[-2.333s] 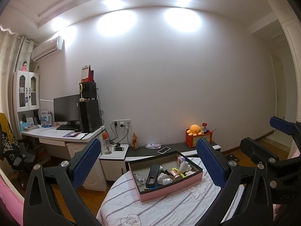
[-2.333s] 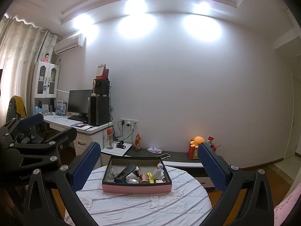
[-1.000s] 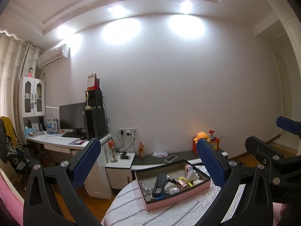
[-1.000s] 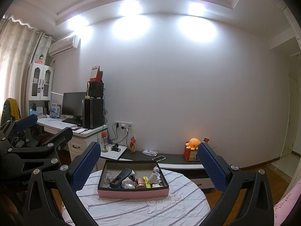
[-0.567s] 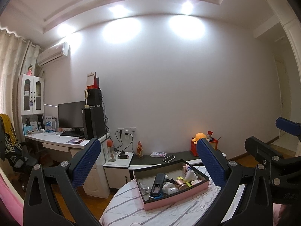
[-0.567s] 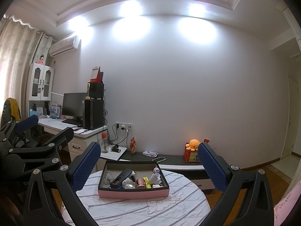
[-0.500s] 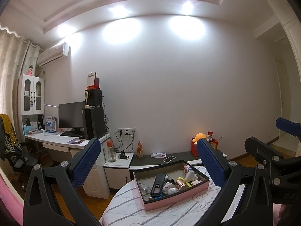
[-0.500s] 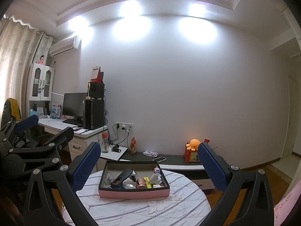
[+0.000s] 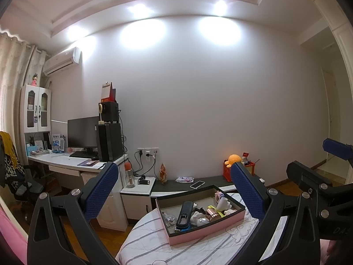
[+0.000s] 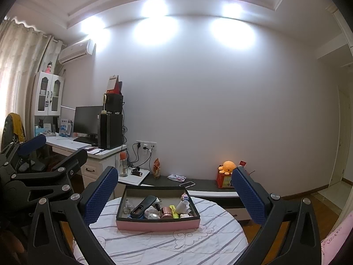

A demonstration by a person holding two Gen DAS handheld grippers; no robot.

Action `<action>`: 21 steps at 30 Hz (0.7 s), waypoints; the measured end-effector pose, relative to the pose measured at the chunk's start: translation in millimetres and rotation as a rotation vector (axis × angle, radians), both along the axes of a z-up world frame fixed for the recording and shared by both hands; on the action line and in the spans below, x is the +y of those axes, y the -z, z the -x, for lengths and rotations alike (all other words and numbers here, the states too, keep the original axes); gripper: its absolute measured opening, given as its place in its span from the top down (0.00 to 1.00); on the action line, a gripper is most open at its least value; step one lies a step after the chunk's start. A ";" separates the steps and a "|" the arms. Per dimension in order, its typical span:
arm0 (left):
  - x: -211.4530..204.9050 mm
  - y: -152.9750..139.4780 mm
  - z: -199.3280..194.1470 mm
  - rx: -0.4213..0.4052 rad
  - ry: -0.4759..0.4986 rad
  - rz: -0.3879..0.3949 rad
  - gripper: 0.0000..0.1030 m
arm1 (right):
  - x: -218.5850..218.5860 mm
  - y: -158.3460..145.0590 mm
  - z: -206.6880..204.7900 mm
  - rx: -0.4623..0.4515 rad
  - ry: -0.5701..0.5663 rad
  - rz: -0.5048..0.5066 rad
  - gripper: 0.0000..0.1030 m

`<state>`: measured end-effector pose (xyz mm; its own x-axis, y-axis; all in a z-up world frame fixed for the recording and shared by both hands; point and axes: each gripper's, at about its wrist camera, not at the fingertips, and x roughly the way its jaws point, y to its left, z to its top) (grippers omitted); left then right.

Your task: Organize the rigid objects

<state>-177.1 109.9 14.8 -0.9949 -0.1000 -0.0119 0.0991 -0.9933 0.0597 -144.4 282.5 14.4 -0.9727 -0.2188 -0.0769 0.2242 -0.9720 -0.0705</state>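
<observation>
Grippers differ little from a moment ago: we find the left gripper [image 9: 174, 176] and right gripper [image 10: 174, 181] still spread wide, grasping nothing. Since 2.3 s ago both views have tilted slightly upward. Between each pair of jaws, well ahead, the pink box [image 10: 157, 224] sits on the round table [image 10: 154, 240], packed with a black remote [image 10: 143, 205] and small items. Bare striped cloth surrounds it; beyond stands the desk [image 10: 94, 151].
</observation>
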 end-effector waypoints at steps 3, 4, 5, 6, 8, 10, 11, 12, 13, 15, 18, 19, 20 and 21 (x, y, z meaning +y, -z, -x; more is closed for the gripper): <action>-0.8 0.8 0.5 -0.002 0.000 -0.001 0.00 | -0.6 -0.2 -0.6 0.001 -0.002 0.001 0.00; -1.3 1.5 0.4 -0.002 0.001 -0.003 0.00 | -0.6 0.0 -0.6 0.000 -0.002 0.000 0.00; -1.6 1.6 0.4 -0.003 0.000 -0.004 0.00 | -1.2 -0.4 -0.9 0.001 -0.002 -0.002 0.00; -1.8 1.9 0.9 -0.004 0.000 -0.006 0.00 | -1.8 -0.6 -1.2 0.002 0.000 -0.002 0.00; -1.7 2.1 1.1 -0.006 -0.002 -0.003 0.00 | -2.2 -0.7 -1.1 -0.001 0.002 -0.004 0.00; -1.8 2.4 -0.1 -0.008 -0.003 -0.002 0.00 | -2.7 -0.6 -0.3 -0.004 0.004 -0.006 0.00; -1.9 2.4 0.1 -0.011 -0.002 -0.003 0.00 | -2.7 -0.4 0.2 -0.005 0.004 -0.006 0.00; -2.0 2.7 0.3 -0.013 -0.002 -0.004 0.00 | -2.8 -0.4 0.6 -0.006 0.005 -0.008 0.00; -2.4 2.8 -0.2 -0.012 -0.002 -0.005 0.00 | -2.3 -0.2 0.2 -0.007 0.007 -0.008 0.00; -2.6 2.2 -0.6 -0.012 0.002 -0.005 0.00 | -2.1 -0.7 -0.1 -0.006 0.009 -0.009 0.00; -2.5 2.0 0.3 -0.013 0.000 -0.002 0.00 | -2.0 -1.2 0.3 -0.005 0.011 -0.011 0.00; -2.4 1.8 0.6 -0.013 -0.001 -0.003 0.00 | -1.8 -1.3 0.6 -0.005 0.011 -0.011 0.00; -2.4 1.8 1.3 -0.015 0.000 -0.002 0.00 | -1.8 -1.4 0.6 -0.006 0.011 -0.010 0.00; -2.7 1.6 1.8 -0.017 0.000 -0.002 0.00 | -1.8 -1.5 1.0 -0.007 0.012 -0.011 0.00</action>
